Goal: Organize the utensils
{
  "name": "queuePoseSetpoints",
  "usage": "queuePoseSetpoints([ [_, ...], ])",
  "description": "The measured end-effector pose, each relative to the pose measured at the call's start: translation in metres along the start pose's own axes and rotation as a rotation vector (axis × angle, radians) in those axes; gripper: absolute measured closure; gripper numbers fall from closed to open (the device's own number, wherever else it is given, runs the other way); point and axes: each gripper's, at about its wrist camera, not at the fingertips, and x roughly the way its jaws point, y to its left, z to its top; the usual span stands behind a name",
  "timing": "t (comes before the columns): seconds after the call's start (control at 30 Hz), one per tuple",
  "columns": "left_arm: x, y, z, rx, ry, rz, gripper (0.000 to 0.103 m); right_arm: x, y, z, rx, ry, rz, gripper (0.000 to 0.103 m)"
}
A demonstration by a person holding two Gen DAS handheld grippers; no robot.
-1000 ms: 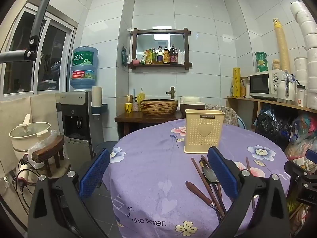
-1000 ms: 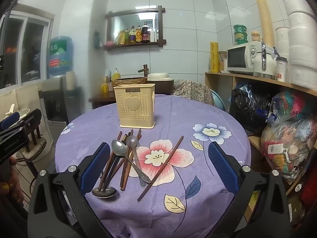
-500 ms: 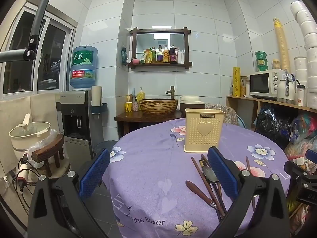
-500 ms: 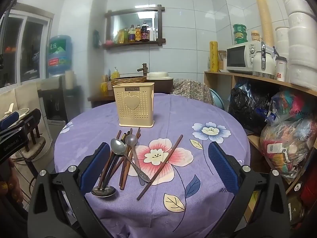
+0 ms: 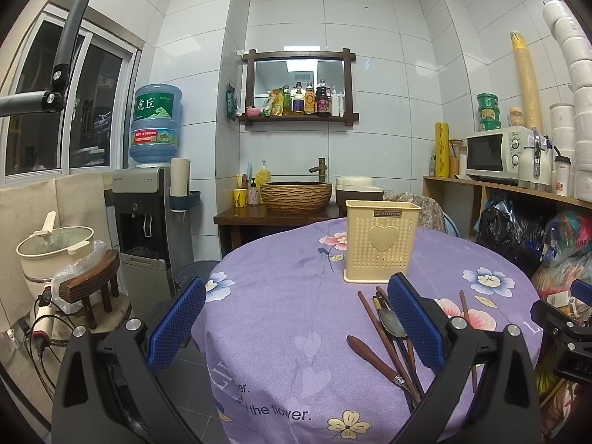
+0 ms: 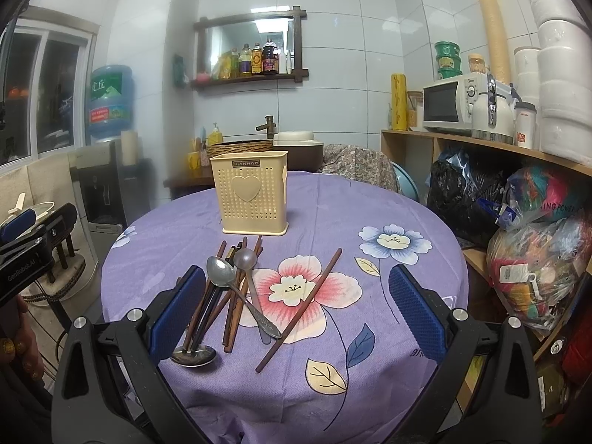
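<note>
Left wrist view: left gripper (image 5: 296, 327) spread wide, nothing between the blue pads (image 5: 414, 325), low in frame over the near left edge of the round bench (image 5: 281, 296) with its purple floral cloth. Cream perforated utensil holder (image 5: 381, 246) stands upright, centre-right of frame, heart on its front face. Utensil pile (image 5: 388, 336) lies on the cloth below the holder, lower right of frame, partly hidden behind the right pad: dark wooden chopsticks, a metal spoon bowl, one brown wooden handle slightly left of the rest. One more chopstick (image 5: 467, 318) lies apart further right. Part of the right gripper shows at the right edge. Water dispenser (image 5: 148, 199) at left, basin (image 5: 296, 195) behind the bench, microwave (image 5: 495, 155) on the shelf upper right.

Right wrist view: right gripper (image 6: 296, 310) also spread wide, holding nothing, low in frame over the near side of the bench (image 6: 407, 222). Utensil holder (image 6: 251, 192) upright, upper centre-left. Pile (image 6: 229, 292) sits just below the holder, lower left of centre, by the left pad: crossed chopsticks, two metal spoons (image 6: 222, 272) with bowls toward the holder, a ladle-like spoon bowl (image 6: 194, 354) at the near end. Single chopstick (image 6: 301, 303) lies diagonally across the pink flower, just beside the pile; contact unclear. Left gripper body visible at the left edge, with part of a hand (image 6: 18, 347) below it.
</note>
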Motion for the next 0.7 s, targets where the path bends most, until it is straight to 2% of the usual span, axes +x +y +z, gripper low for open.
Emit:
queuePoseSetpoints([
  [0.7, 0.0011, 0.0, -0.0014, 0.001, 0.003, 0.0, 0.005, 0.0014, -0.0006, -0.0012, 0.004, 0.002, 0.001, 0.005],
])
